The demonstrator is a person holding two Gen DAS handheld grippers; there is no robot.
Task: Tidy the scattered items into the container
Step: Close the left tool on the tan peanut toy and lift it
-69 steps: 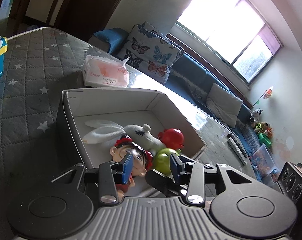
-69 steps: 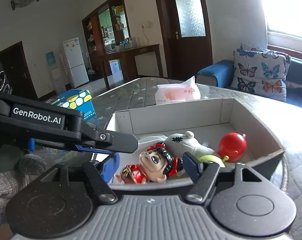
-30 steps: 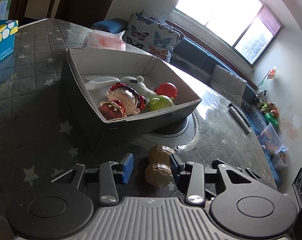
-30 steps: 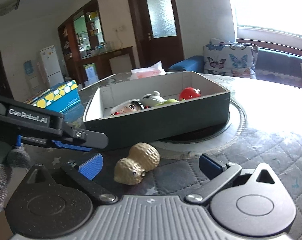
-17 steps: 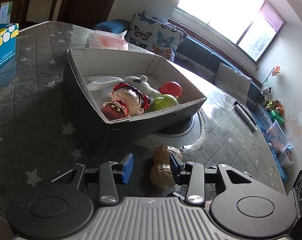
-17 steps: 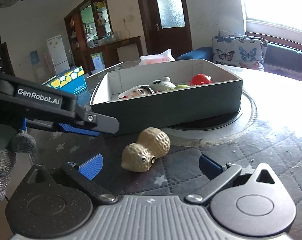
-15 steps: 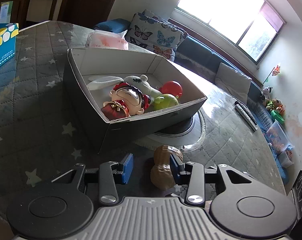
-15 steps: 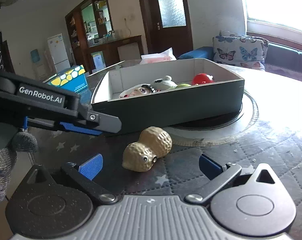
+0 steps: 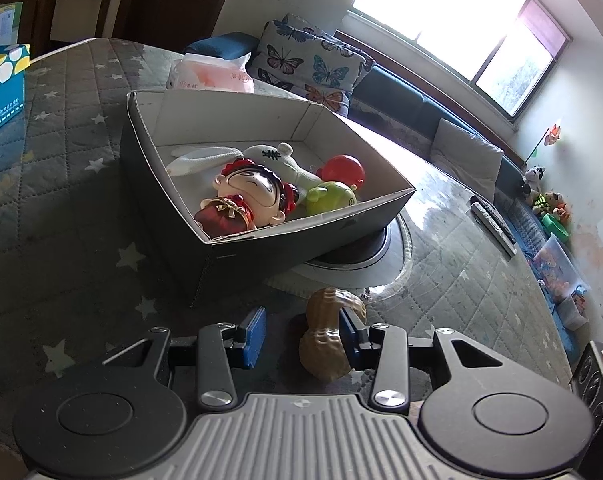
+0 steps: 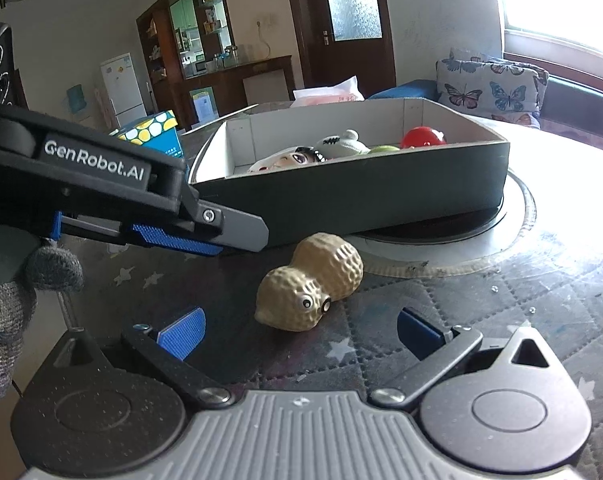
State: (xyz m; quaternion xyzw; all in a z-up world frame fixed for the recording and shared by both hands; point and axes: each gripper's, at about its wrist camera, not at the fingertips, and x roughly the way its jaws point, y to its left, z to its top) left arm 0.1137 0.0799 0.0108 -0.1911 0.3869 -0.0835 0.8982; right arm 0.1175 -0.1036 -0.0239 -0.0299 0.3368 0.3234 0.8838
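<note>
Peanut toy point(image 9: 328, 340) sits on the desk between my left gripper's point(image 9: 301, 334) wide jaws, touching the 3 o'clock one; right gripper point(image 10: 299, 334) gapes too.

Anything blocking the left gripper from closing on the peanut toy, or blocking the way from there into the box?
Nothing visible sits between the open left gripper and the peanut toy, which lies between its fingers, against the right one. Toward the box, only its near wall stands in the way, so the toy must go over it.

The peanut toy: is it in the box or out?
Out. The peanut toy lies on the table in front of the box.
</note>
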